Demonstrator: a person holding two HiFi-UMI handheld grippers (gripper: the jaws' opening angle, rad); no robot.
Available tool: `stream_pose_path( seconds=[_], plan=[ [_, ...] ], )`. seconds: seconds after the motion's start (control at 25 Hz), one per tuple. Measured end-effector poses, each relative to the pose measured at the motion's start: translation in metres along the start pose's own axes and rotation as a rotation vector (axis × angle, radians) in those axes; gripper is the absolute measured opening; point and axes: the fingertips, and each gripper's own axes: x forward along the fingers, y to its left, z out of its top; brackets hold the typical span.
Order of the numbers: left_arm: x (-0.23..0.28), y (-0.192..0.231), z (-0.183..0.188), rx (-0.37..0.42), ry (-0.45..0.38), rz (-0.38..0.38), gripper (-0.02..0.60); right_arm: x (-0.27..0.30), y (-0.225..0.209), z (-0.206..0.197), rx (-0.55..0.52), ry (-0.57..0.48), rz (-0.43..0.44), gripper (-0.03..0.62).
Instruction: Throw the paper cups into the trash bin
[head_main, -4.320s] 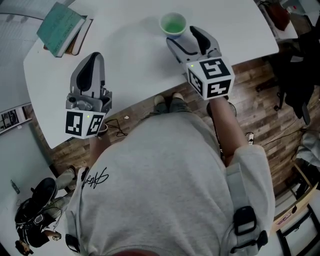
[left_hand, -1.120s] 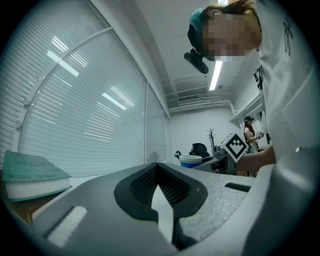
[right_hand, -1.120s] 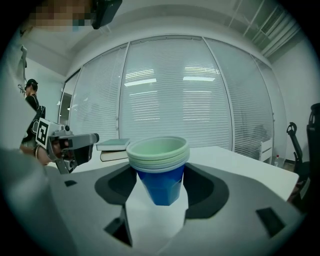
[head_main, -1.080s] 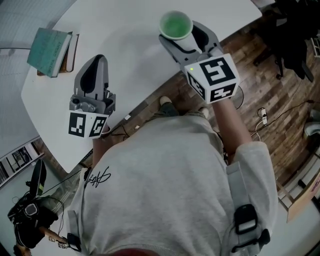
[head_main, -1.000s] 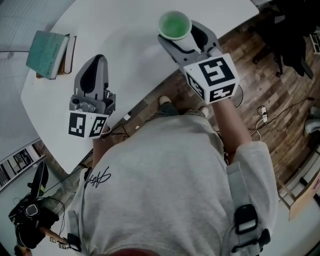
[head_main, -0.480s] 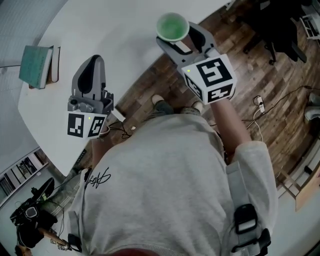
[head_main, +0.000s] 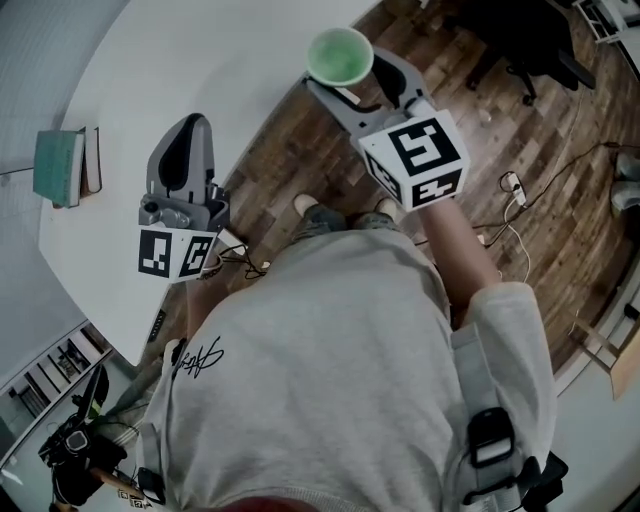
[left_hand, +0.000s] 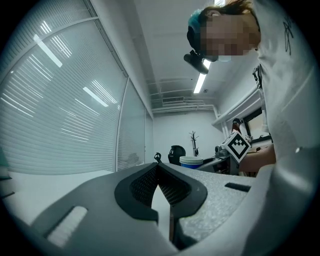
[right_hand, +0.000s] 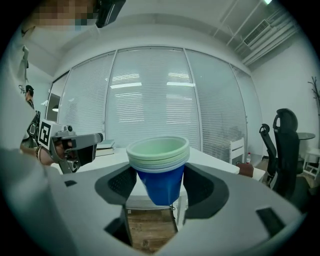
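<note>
A stack of paper cups (right_hand: 159, 167), blue outside with pale green rims, stands upright between the jaws of my right gripper (right_hand: 159, 189), which is shut on it. From the head view the cups (head_main: 340, 55) hang over the wooden floor just off the white table's (head_main: 180, 60) edge, held by the right gripper (head_main: 352, 72). My left gripper (head_main: 187, 135) hovers over the table's near edge with its jaws closed together and nothing in them; its pads (left_hand: 172, 187) touch. The cups (left_hand: 191, 161) also show far off in the left gripper view. No trash bin is in view.
Books (head_main: 62, 165) lie at the table's far left. A black office chair (right_hand: 282, 150) stands to the right, and another chair (head_main: 520, 40) is at the top of the head view. Cables and a power strip (head_main: 510, 185) lie on the wooden floor.
The right gripper has carried the cups off the table and out over the floor as the person turned right. The table has slid left in view. The left gripper stays shut.
</note>
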Motion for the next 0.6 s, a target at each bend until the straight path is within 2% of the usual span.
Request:
stream_pose_path(
  seconds=[0.6],
  plan=[
    [0.076,-0.097,-0.002,-0.010,-0.006,-0.185,-0.006,-0.093,-0.074,-0.019,0.035,-0.006,-0.139,0.290]
  ],
)
